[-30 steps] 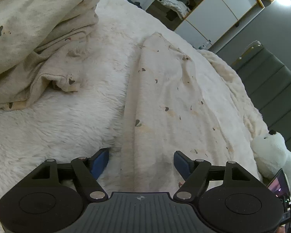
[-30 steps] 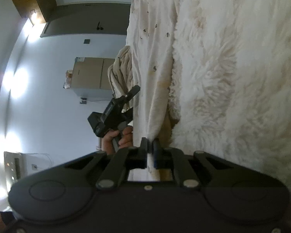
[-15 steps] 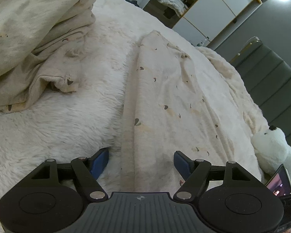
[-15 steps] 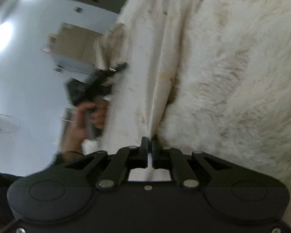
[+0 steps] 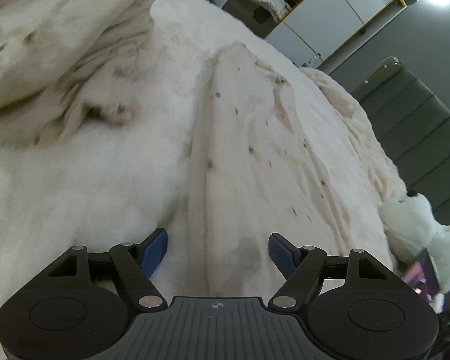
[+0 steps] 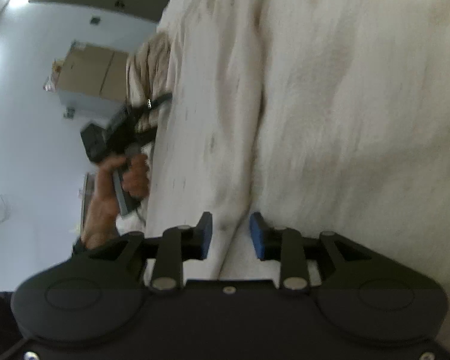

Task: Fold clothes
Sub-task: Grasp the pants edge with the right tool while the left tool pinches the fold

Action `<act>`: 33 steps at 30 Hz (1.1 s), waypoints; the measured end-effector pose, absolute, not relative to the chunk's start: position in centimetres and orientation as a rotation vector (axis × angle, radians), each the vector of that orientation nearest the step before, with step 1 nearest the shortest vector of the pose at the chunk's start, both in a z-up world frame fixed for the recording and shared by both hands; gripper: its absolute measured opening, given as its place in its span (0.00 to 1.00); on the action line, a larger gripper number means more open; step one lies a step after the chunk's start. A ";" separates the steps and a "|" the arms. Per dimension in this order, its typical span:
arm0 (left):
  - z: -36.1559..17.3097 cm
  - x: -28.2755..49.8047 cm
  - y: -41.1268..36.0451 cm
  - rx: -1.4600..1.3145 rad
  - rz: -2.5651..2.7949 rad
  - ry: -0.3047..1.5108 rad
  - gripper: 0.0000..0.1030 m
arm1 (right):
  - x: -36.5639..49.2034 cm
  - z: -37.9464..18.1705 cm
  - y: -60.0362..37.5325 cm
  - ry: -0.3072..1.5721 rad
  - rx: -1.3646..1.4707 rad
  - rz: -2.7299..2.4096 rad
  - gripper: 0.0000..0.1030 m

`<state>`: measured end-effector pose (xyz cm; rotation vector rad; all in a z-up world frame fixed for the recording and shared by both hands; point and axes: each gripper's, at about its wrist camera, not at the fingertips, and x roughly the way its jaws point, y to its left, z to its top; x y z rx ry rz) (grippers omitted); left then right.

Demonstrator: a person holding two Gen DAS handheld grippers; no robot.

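A cream garment dotted with small dark marks lies stretched out lengthwise on a white fluffy blanket, its long left edge folded into a narrow ridge. The left gripper hovers over the near end of that garment with its blue-padded jaws standing wide apart, one on each side of the folded edge, gripping nothing. Beyond the garment's left side, well apart from it, sits a rumpled pile of clothes in the same spotted fabric. Off the garment's right edge, a white stuffed toy rests at the blanket's border, with a phone just beside it. Behind the garment's far end stands a wardrobe with pale doors.

Seen from the right wrist, the right gripper is at the garment's edge, where cloth meets blanket. Its jaws are opening; a fold of the fabric runs between the pads, which no longer press on it. On the garment's far side, a hand holds the left gripper's handle. A cardboard box stands against the wall beyond.
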<state>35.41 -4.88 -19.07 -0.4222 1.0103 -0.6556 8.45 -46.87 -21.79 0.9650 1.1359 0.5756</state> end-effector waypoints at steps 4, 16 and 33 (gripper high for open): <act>-19.7 31.7 -1.6 -0.466 -0.787 1.112 0.68 | 4.8 -22.6 -43.6 1.190 0.964 0.601 0.13; -21.7 19.5 5.4 -0.519 -0.978 1.149 0.65 | -1.6 -24.2 -43.5 1.065 1.154 0.608 0.38; -24.7 18.3 2.7 -0.702 -1.075 1.205 0.45 | 1.3 -24.8 -40.8 1.036 1.202 0.687 0.21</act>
